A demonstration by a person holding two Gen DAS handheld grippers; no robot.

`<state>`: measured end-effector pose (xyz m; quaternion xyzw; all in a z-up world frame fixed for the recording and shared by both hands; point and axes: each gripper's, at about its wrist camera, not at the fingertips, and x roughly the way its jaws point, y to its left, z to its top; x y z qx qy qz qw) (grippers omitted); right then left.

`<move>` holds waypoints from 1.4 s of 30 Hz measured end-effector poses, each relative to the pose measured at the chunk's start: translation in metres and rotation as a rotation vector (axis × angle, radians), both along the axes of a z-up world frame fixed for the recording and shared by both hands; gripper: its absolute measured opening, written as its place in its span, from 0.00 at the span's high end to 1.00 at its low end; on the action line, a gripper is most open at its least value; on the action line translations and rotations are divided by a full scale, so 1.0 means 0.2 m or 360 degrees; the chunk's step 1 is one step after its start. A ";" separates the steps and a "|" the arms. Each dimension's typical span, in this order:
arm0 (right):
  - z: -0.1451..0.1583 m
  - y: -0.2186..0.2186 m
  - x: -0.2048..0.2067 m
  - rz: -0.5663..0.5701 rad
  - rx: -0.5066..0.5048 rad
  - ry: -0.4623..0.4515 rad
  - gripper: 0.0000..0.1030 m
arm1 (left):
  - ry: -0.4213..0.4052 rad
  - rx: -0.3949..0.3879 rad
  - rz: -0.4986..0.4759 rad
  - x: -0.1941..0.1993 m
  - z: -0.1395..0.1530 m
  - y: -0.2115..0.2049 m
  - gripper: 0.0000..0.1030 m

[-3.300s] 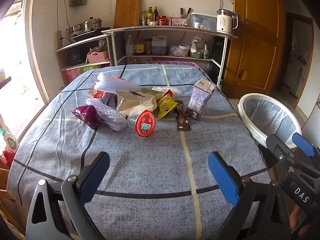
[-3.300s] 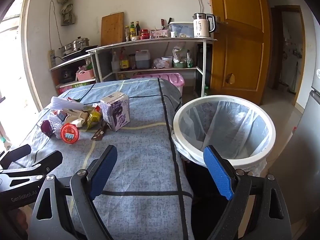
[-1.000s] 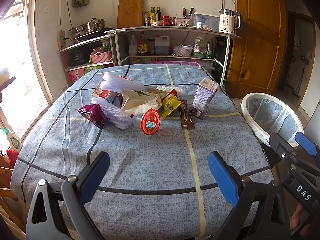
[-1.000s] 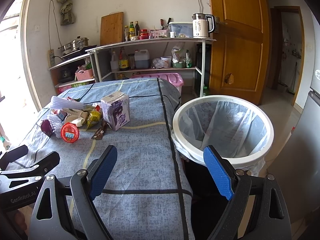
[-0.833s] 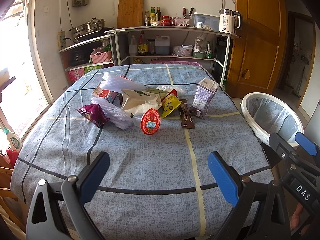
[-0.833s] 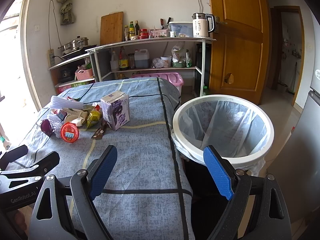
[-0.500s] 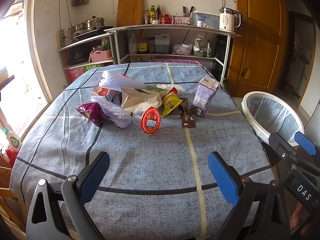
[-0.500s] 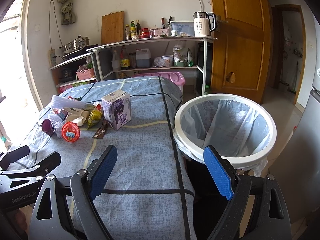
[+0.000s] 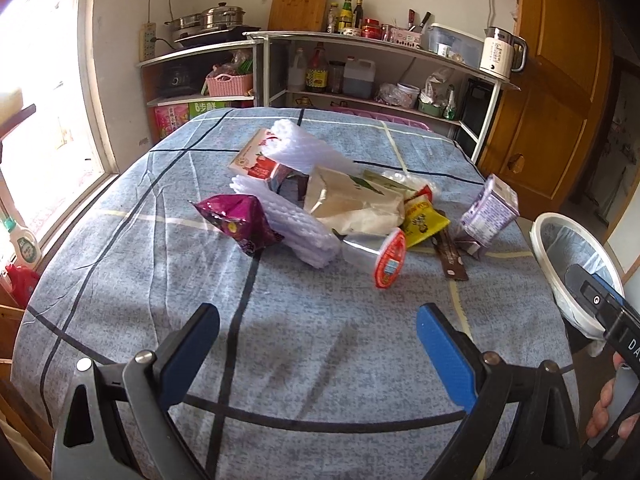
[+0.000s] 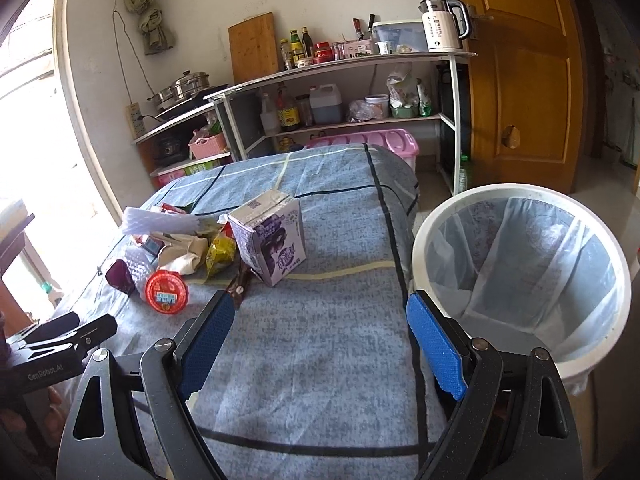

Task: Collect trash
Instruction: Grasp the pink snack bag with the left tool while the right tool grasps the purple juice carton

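A heap of trash lies mid-table: a purple snack bag (image 9: 236,222), white foam netting (image 9: 298,228), a beige paper bag (image 9: 352,202), a clear cup with a red lid (image 9: 388,258), a yellow packet (image 9: 422,222), a brown wrapper (image 9: 450,256) and a purple milk carton (image 9: 488,214). The carton (image 10: 270,242) and red-lidded cup (image 10: 166,292) also show in the right wrist view. A white bin with a clear liner (image 10: 520,280) stands right of the table. My left gripper (image 9: 318,342) is open and empty, short of the heap. My right gripper (image 10: 320,334) is open and empty over the table's near right part.
The table wears a blue checked cloth (image 9: 320,320). Shelves with pots, bottles and a kettle (image 9: 376,64) stand behind it. A pink crate (image 10: 368,142) sits at the far end. A wooden door (image 10: 520,80) is at the right, a bright window (image 9: 36,100) at the left.
My left gripper has moved forward and left toward the heap, which looks nearer. My right gripper has moved forward toward the carton and bin. Both stay open.
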<state>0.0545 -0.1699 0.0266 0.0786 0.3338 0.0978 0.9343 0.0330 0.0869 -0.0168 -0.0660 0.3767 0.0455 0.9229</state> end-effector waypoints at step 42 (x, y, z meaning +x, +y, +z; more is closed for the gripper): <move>-0.06 0.15 0.39 -0.0092 0.0051 0.0223 0.77 | 0.0140 -0.0467 0.0155 0.41 -0.17 0.47 0.59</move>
